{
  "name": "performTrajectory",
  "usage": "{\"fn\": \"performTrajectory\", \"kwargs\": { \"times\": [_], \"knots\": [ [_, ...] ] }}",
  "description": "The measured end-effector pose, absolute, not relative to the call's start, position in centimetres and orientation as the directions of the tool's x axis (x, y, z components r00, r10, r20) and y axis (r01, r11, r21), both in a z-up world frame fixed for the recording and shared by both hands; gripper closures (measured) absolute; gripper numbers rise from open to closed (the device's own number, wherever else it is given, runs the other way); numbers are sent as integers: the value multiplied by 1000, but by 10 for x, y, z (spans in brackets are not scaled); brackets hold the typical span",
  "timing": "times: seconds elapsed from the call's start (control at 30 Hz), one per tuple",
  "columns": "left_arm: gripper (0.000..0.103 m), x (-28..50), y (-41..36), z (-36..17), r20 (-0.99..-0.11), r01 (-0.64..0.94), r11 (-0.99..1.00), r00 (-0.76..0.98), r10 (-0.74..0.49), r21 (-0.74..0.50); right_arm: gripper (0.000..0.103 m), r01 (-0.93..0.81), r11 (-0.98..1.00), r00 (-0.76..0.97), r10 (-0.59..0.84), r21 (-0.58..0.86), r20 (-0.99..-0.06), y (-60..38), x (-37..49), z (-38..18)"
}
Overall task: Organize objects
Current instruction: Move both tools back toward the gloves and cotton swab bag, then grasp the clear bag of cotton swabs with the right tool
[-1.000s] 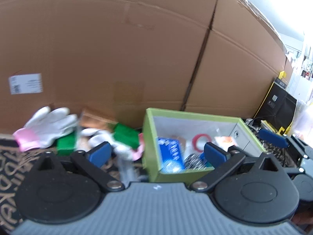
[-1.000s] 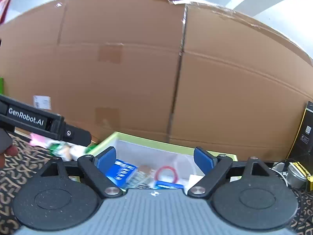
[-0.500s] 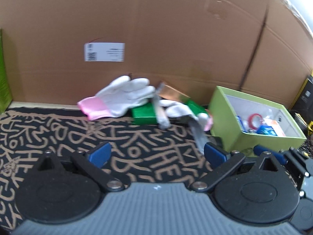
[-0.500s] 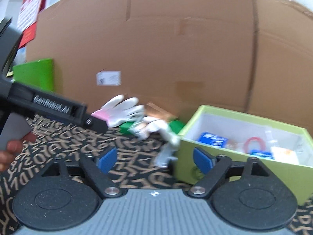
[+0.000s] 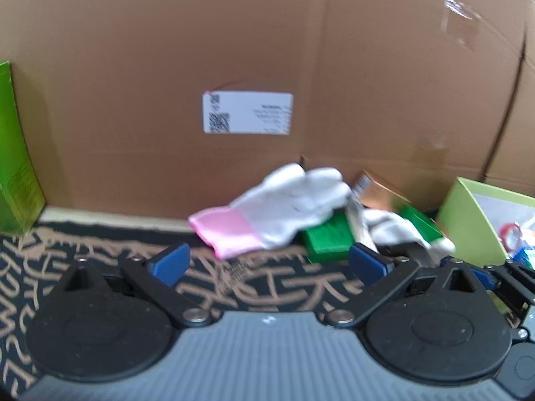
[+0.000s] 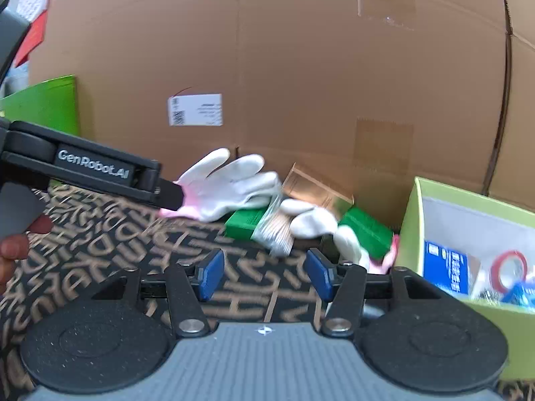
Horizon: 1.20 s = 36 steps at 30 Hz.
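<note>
Behind, a cardboard wall (image 5: 267,50) backs the patterned bench (image 6: 100,250). Right of the pile sits the green box (image 6: 411,220). Both grippers, left gripper (image 5: 267,264) and right gripper (image 6: 264,277), hold nothing; the right's fingers have just been closing. A white glove (image 5: 287,207) lies, seemingly, atop green packets (image 5: 329,237).

both wrist views (low) share glove (image 5: 287,200).
</note>
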<state>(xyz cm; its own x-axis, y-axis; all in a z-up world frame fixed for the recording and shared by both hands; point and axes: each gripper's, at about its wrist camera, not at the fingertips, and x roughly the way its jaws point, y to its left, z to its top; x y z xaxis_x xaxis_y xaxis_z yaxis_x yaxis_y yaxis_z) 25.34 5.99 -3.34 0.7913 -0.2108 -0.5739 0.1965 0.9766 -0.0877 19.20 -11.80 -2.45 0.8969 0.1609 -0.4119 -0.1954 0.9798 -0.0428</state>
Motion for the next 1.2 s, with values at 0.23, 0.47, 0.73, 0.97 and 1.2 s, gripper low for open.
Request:
{"fn": "performTrajectory", "kwargs": {
  "times": [0.23,0.47,0.73,0.97,1.2],
  "knots": [
    [0,306,63,-46,-563,172,985,812,-154,-20,43,-174,985,898,152,-15,-412,-116,234,-25],
    [13,343,59,-67,-601,197,980,781,-170,-22,44,-176,984,878,159,3,-451,-110,268,-41],
    [95,356,64,-86,-671,214,975,714,-201,-64,67,-176,983,856,179,53,-484,-115,281,-47],
    [100,322,59,-72,-677,233,968,697,-237,-98,91,-158,986,861,165,55,-482,-121,268,-42],
    [100,260,48,-56,-712,215,959,643,-283,-187,93,-198,980,873,191,33,-449,-129,210,-23]
  ]
}}
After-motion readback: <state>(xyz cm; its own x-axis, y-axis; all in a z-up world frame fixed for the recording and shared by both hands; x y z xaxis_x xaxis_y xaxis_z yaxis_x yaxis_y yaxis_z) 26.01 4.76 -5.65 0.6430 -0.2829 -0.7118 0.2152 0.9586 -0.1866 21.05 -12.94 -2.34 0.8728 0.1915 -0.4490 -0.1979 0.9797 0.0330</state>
